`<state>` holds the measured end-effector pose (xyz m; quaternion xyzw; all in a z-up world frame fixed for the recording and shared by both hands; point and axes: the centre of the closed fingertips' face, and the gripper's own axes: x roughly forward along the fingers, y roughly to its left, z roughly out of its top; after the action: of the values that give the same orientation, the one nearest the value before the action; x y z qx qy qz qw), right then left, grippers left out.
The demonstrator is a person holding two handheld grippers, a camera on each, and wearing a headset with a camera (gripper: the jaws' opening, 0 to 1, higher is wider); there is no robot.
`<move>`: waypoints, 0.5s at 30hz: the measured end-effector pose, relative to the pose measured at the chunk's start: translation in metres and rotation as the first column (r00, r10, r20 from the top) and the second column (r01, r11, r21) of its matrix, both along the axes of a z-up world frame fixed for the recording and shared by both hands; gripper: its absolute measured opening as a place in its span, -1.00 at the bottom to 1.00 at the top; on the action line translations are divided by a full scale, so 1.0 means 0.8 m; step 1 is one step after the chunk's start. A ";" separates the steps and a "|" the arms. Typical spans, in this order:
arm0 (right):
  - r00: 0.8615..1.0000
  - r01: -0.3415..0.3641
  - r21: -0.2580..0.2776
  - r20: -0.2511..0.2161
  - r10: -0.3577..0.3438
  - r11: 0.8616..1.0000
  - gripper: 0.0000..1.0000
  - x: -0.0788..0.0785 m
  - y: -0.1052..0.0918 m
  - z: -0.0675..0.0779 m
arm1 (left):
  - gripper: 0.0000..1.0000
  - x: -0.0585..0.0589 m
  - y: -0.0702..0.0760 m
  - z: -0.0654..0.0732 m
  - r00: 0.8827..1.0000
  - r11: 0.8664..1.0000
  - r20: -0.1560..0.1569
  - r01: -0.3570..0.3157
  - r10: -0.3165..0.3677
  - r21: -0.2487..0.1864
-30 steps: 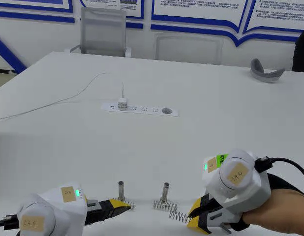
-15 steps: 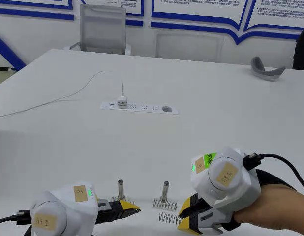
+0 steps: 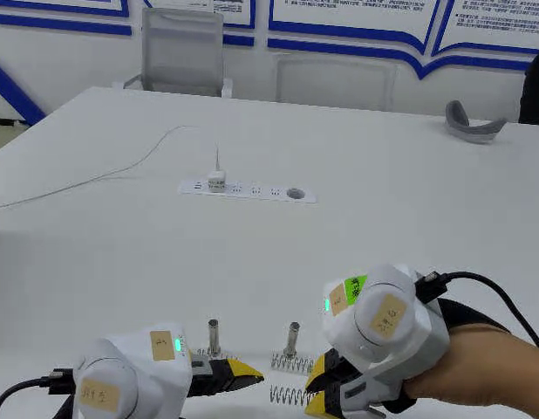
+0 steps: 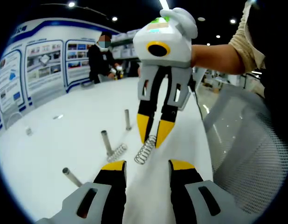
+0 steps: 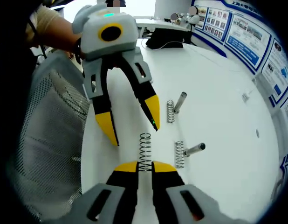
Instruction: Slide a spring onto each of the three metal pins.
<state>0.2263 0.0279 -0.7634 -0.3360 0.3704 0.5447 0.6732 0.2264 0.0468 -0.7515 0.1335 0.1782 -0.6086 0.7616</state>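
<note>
The right hand-held gripper (image 5: 145,167) has its yellow-tipped jaws drawn nearly together on one end of a spring (image 5: 145,150); the rest of the coil stretches forward from the tips, low over the white tabletop (image 3: 357,140); in the head view this hand-held gripper (image 3: 317,394) sits at the lower right with the spring (image 3: 287,396) jutting out to its left. The left hand-held gripper (image 4: 147,165) faces it with jaws spread wide and nothing between them; from its own view the free end of the spring (image 4: 145,150) points into that gap without touching either tip.

Three metal pins stand upright on the tabletop in a row: a nearest pin (image 4: 69,176), a middle pin (image 4: 106,142) and a farthest pin (image 4: 127,119); all three are bare. A second spring (image 4: 117,152) lies flat against the foot of the middle pin; in the right gripper view a third spring (image 5: 170,111) lies beside another pin, just past the left hand-held gripper's tip.

Farther back a power strip (image 3: 252,192) rests on the tabletop with a cable (image 3: 95,179) trailing off to the left.
</note>
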 end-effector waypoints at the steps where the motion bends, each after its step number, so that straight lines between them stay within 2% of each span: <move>1: 1.000 -0.007 -0.001 0.002 0.007 1.000 -0.76 -0.001 0.002 0.000 | -0.28 0.000 -0.001 0.001 1.000 1.000 0.002 0.003 -0.003 0.001; 9: 0.999 -0.041 -0.010 0.006 0.041 0.999 -0.76 -0.005 0.007 0.003 | -0.38 0.000 -0.005 0.003 0.999 1.000 0.030 0.025 -0.025 0.007; 15: 0.998 -0.061 -0.019 0.012 0.061 0.998 -0.76 -0.006 0.010 0.003 | -0.54 -0.001 -0.006 0.003 0.997 0.999 0.055 0.046 -0.047 0.014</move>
<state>0.2213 0.0356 -0.7610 -0.3568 0.3609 0.5593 0.6555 0.2257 0.0418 -0.7489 0.1595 0.1578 -0.6209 0.7511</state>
